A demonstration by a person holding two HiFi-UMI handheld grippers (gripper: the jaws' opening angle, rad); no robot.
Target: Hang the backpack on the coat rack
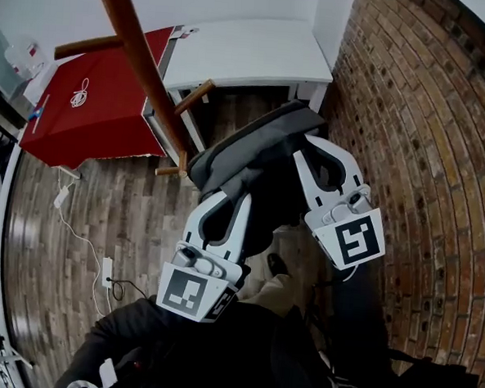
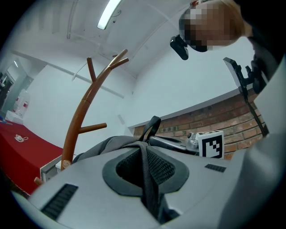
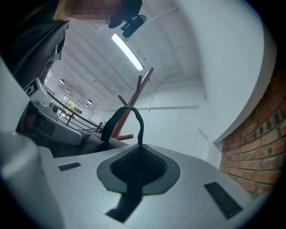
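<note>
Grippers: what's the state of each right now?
Left gripper: closed on a backpack strap.
Right gripper: closed on the backpack loop.

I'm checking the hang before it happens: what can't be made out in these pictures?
Top of the coat rack: head view, cut off by the upper edge.
Foot of the rack: left gripper view, behind that gripper's own body.
Lower half of the backpack: head view, covered by the left gripper, the right gripper and the person's clothes.
</note>
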